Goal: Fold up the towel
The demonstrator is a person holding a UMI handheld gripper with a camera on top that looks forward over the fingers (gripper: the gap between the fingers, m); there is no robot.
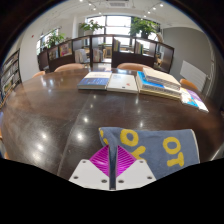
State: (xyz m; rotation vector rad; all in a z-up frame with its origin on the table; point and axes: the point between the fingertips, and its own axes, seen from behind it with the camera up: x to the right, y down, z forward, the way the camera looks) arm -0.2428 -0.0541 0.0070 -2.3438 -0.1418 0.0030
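A grey-blue towel [150,145] with yellow figures printed on it lies on the dark glossy table [60,110], just ahead of my fingers and off to the right. My gripper [111,160] is shut on the towel's near edge: a thin fold of the cloth runs down between the two magenta pads [98,160], which press together on it. The rest of the towel spreads out flat beyond the fingers.
Open books and papers [122,82] lie in a row across the far side of the table, with a coloured sheet [195,98] at the right. Chairs [100,50], shelves and potted plants [145,25] stand beyond.
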